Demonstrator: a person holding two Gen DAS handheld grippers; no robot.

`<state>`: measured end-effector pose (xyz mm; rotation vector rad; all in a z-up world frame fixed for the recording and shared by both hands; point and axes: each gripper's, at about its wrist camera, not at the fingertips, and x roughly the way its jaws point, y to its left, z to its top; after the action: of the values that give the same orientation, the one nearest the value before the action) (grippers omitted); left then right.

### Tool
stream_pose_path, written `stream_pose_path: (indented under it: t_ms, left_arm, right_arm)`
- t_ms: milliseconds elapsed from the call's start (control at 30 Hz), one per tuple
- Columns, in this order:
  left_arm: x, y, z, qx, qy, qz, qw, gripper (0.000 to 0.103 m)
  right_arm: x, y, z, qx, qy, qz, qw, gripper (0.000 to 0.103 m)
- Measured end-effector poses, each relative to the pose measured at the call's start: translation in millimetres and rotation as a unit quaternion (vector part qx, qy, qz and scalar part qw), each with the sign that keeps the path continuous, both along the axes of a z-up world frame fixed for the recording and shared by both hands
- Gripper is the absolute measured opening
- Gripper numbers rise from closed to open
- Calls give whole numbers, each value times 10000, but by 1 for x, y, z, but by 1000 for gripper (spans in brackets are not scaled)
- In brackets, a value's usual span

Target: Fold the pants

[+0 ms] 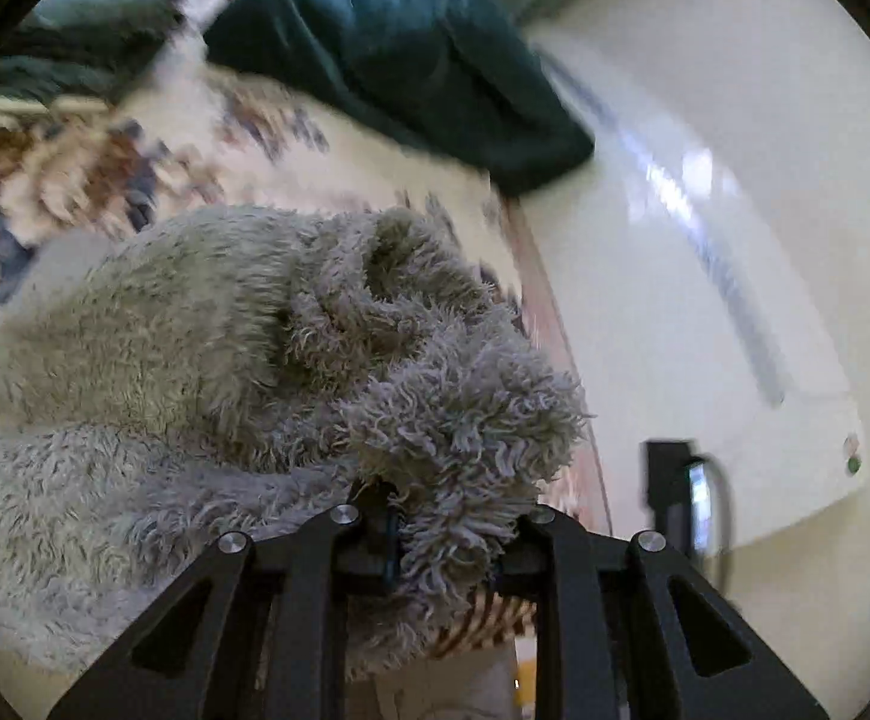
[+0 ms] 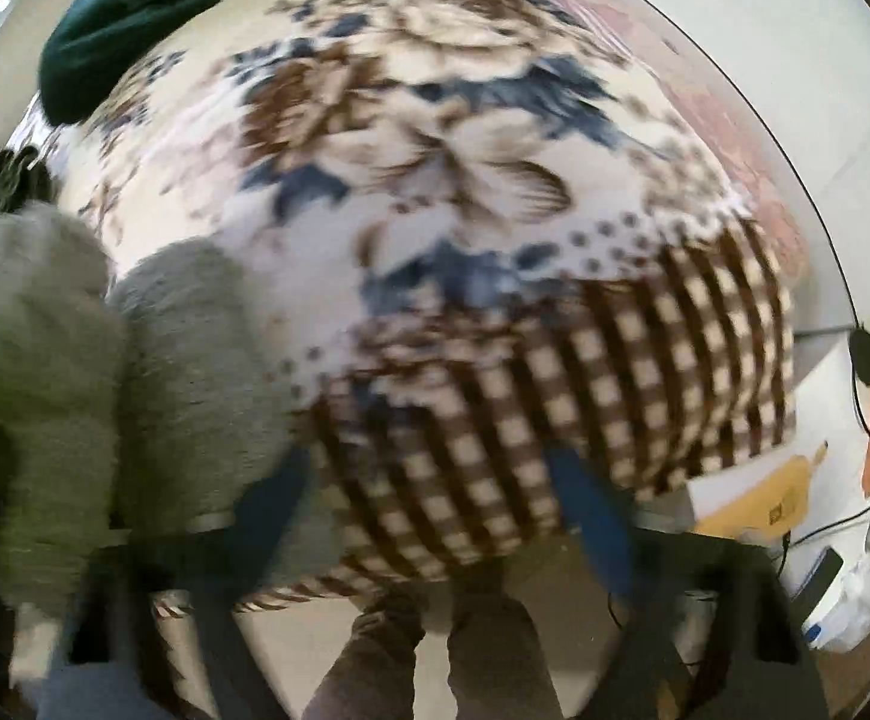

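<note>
The left gripper (image 1: 444,531) clamps a bunched fold of the shaggy grey pants (image 1: 207,372), which fill its view and hide the near bed. The right gripper (image 2: 435,510) hangs wide apart over the floral blanket (image 2: 435,138), holding nothing. Beyond lies a dark green cloth (image 1: 411,72).

Fuzzy grey pants (image 1: 207,372) block my near left; dark green cloth (image 1: 399,66) far; floral blanket (image 2: 471,138) between lies bare.
</note>
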<state>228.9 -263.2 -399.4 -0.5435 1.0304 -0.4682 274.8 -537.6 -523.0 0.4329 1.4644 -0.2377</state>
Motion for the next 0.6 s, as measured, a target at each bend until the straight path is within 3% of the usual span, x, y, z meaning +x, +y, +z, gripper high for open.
stream_pose_path:
  t_ms: [100, 133, 167, 200, 233, 267, 367, 433, 600]
  left_arm:
    - [10, -27, -18, 121, 626, -343, 9974, 26]
    - [10, -30, -18, 162, 672, -382, 9969, 31]
    - [10, -32, -16, 192, 646, -418, 9969, 49]
    - [10, -32, -11, 184, 591, -458, 9970, 73]
    - [10, -32, -6, 142, 537, -491, 9972, 82]
    - [10, -30, 0, 88, 482, -527, 9974, 87]
    - [5, -26, 18, 101, 371, -620, 9973, 89]
    - [7, -9, 27, 109, 355, -495, 9981, 89]
    - [32, 65, 18, 972, 456, 408, 9934, 89]
  right_arm:
    - [-5, -14, -2, 230, -76, -73, 9997, 52]
    - [-5, -19, 0, 384, -199, -97, 9990, 57]
    - [-4, -20, 0, 491, -260, -98, 9984, 62]
    - [-3, -21, 1, 595, -324, -102, 9977, 76]
    - [-1, -22, 2, 694, -420, -135, 9966, 89]
    - [1, -22, 4, 818, -558, -175, 9949, 91]
    - [12, -10, 8, 1402, -863, -219, 9861, 91]
    - [24, 3, 10, 1814, -1038, -131, 9778, 101]
    - [76, 51, -4, 2099, -949, 540, 9716, 103]
